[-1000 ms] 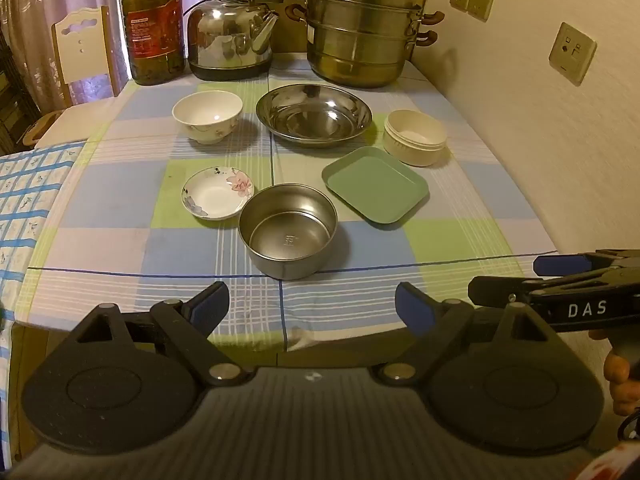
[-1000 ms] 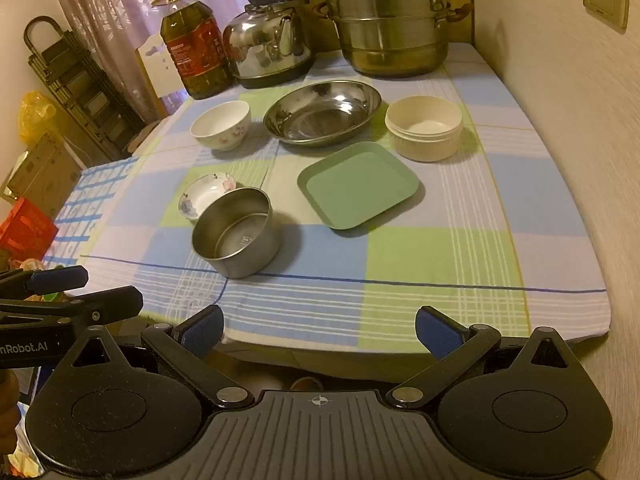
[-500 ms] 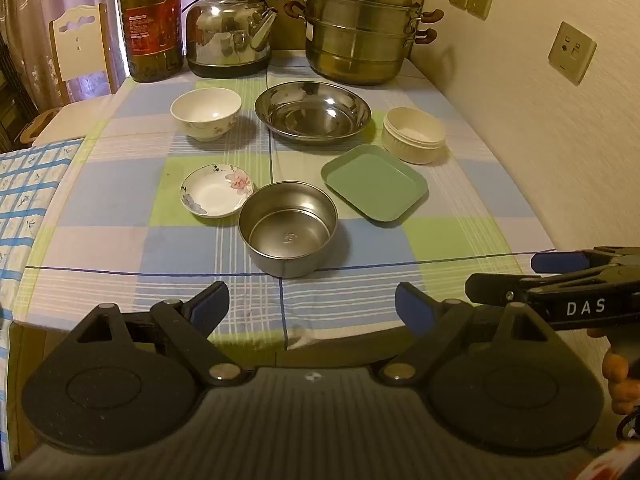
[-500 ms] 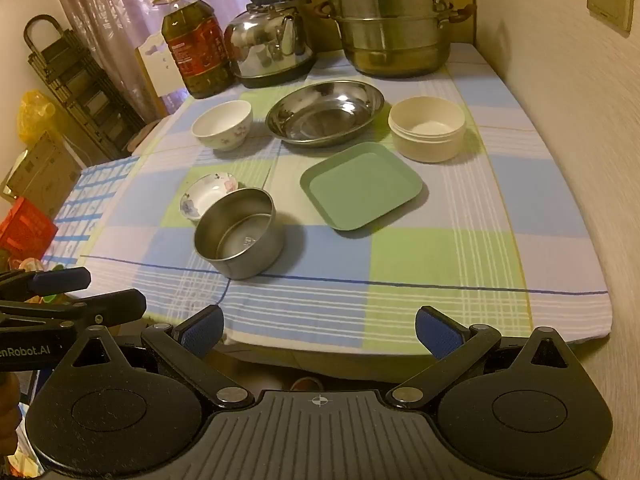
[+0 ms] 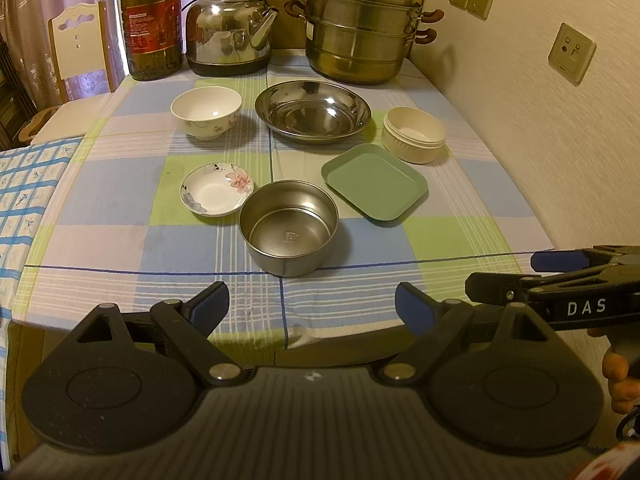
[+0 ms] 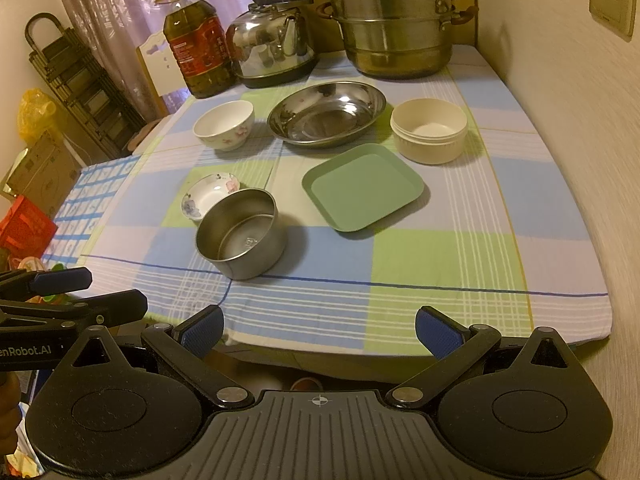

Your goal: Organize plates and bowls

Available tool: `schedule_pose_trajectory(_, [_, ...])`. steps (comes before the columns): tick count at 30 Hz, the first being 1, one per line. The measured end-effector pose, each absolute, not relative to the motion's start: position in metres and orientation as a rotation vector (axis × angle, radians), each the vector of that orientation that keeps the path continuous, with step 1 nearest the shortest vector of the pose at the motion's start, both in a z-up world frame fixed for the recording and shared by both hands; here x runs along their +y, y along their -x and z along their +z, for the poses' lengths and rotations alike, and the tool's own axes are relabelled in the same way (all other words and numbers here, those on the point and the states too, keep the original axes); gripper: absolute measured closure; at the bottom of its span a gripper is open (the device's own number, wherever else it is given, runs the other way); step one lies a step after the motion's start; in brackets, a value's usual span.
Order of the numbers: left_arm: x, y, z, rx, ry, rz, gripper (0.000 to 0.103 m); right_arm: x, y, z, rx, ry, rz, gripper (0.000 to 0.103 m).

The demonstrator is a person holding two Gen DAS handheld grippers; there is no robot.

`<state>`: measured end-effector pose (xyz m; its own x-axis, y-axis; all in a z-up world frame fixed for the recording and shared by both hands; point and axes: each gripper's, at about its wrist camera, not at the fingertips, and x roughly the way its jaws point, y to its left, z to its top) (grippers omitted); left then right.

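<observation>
Desk (image 5: 120,200): covered with a checked cloth in blue, green and lilac; right edge runs along a wall.
Steel bowl (image 5: 289,227): straight-sided, upright, empty; nearest item to the front edge, about centre.
Floral saucer (image 5: 217,188): small, white with pink and blue flowers; just left of the steel bowl and slightly farther (from the right wrist view the bowl's rim overlaps it, so contact cannot be judged).
Green plate (image 5: 374,181): square with rounded corners, flat on the cloth; right of the steel bowl, apart from it.
Cream bowl (image 5: 413,133): ribbed sides, looks like two nested; just beyond the green plate's far right corner.
Steel dish (image 5: 313,111): wide and shallow; far centre, between the white bowl and the cream bowl.
White bowl (image 5: 206,112): footed, flower print on the side; far left of the group.
Back row (not tableware to sort): oil bottle (image 5: 150,20), kettle (image 5: 231,32), tiered steamer pot (image 5: 362,26), left to right along the far edge.
Left hand-held gripper (image 5: 312,308): fingers spread wide, holding nothing; poised at the near edge of the desk, well short of the steel bowl.
Right hand-held gripper (image 6: 319,326): fingers spread wide, holding nothing; also at the near edge, to the right of the left one.
</observation>
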<state>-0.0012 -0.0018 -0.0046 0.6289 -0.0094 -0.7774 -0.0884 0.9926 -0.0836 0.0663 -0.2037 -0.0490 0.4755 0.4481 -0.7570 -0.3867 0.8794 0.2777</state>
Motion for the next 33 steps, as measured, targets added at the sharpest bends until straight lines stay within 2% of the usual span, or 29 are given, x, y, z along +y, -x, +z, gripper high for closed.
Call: schedule_pose_trajectory(33, [-0.0007,-0.0002,-0.0073,0.891,0.124,0.045,0.014,-0.197,-0.0631,-0.0469,0.943,-0.068,0.513,0.001])
